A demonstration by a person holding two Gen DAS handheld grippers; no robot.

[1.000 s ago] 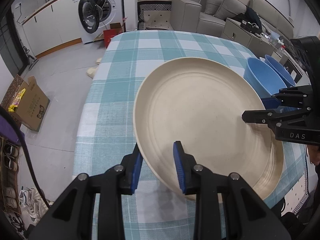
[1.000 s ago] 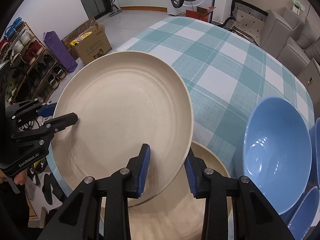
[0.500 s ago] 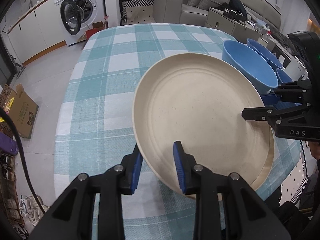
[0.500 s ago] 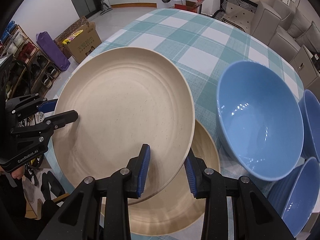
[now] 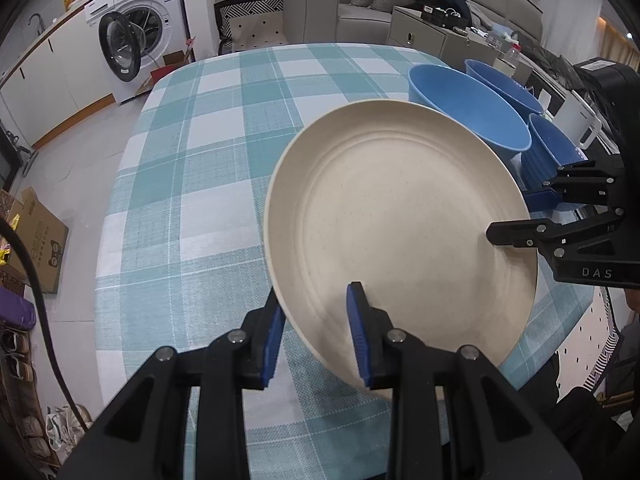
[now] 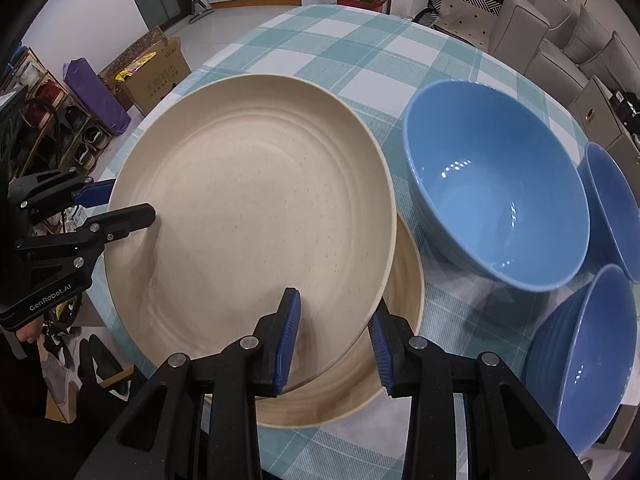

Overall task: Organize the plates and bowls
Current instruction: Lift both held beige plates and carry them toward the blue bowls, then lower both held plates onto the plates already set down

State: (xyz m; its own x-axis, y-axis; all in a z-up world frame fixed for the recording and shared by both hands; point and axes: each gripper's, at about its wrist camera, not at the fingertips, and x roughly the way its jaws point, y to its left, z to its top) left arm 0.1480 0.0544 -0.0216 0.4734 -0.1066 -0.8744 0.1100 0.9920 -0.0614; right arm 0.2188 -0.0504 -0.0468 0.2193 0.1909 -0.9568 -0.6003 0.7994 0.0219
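Right, here we are with the cream plate (image 5: 396, 224) held up between both of our grippers, tilted above the checked tablecloth (image 5: 208, 168). Our left gripper (image 5: 316, 332) is clamped on the plate's near rim, one blue pad under the edge and the other pressing on the upper face. Our right gripper (image 6: 334, 340) is clamped on the opposite rim in the same way, its pads pinching the edge from above and below. From the left wrist view we see the right gripper (image 5: 520, 216) reaching in from the right side, black finger lying on the plate's face and a blue pad tucked beneath the rim. From the right wrist view the left gripper (image 6: 116, 204) comes in from the left, gripping likewise. Below the lifted plate sits a second cream plate (image 6: 360, 392) flat on the cloth near the table's edge; the held plate hangs over most of it, offset toward the left, and we cannot tell whether the two touch. Just beside these, to the right, stands a large blue bowl (image 6: 496, 204), upright and empty. Two more blue bowls crowd close: one (image 6: 612, 204) behind it at the far right, another (image 6: 584, 364) nearer us with a ribbed outside. Beyond the table we spot a washing machine (image 5: 136, 40) with its door open and a grey sofa (image 5: 360, 4).
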